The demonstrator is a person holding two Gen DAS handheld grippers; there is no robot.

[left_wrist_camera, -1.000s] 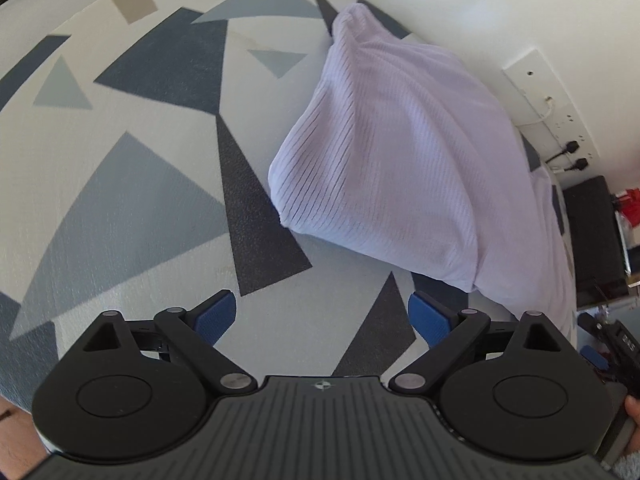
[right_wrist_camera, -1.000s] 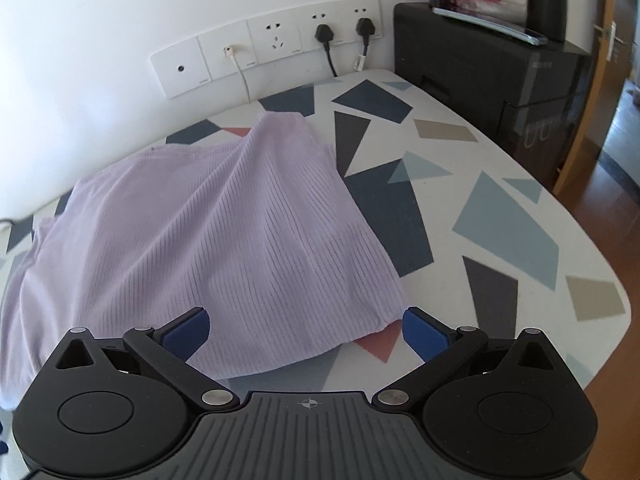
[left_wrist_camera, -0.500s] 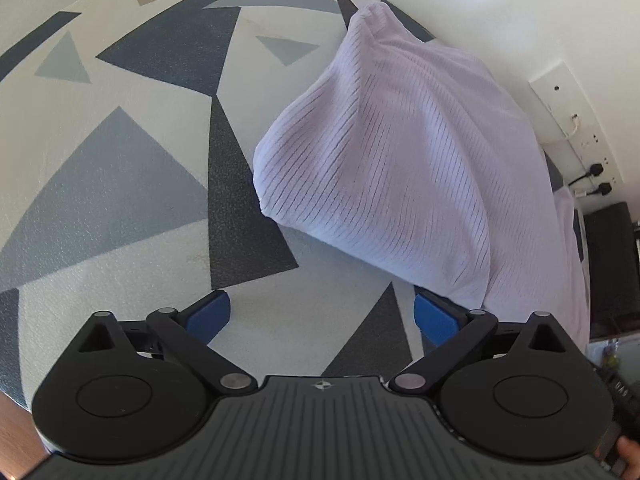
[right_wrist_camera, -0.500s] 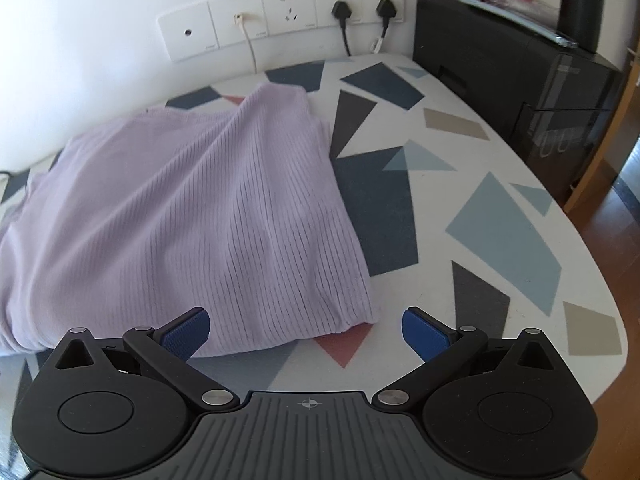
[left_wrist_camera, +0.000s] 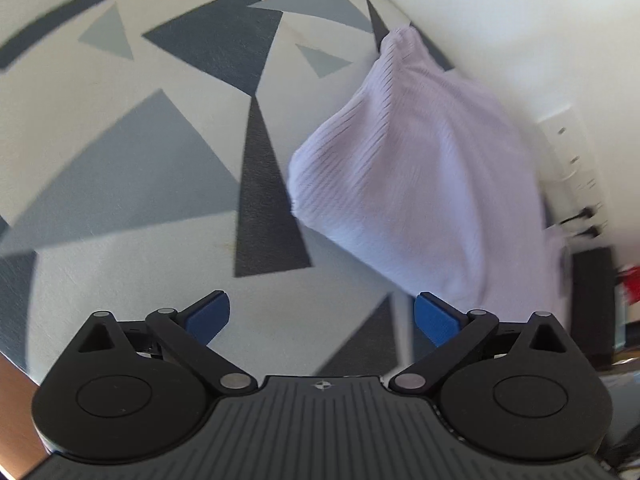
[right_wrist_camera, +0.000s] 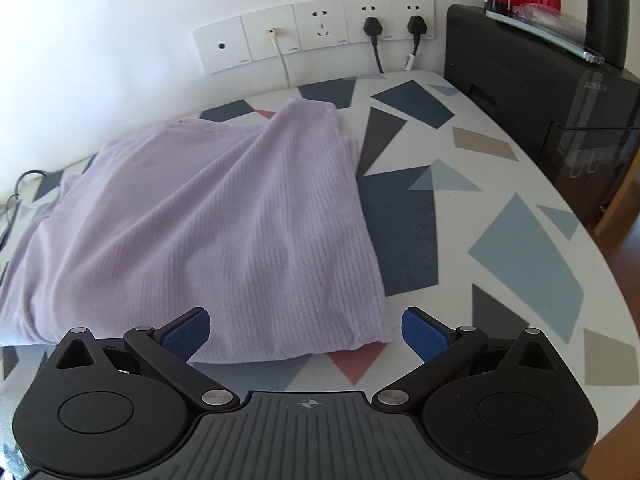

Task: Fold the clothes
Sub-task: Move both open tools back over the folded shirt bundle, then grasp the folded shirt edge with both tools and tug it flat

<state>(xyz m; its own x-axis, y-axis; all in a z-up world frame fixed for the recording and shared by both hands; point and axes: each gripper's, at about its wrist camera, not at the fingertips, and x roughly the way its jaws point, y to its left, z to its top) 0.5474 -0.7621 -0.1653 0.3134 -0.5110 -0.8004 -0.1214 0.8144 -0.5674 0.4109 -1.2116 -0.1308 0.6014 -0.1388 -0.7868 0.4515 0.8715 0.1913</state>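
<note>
The lilac ribbed garment point(right_wrist_camera: 208, 232) lies folded on the patterned table point(right_wrist_camera: 520, 248). Right gripper point(right_wrist_camera: 306, 330) hovers at its near edge, jaws wide, holding nothing. Left gripper point(left_wrist_camera: 322, 318), also wide and empty, has the cloth ahead to its right.

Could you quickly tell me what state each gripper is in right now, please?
Left gripper: open, holding nothing.
Right gripper: open, holding nothing; the garment lies just ahead.
</note>
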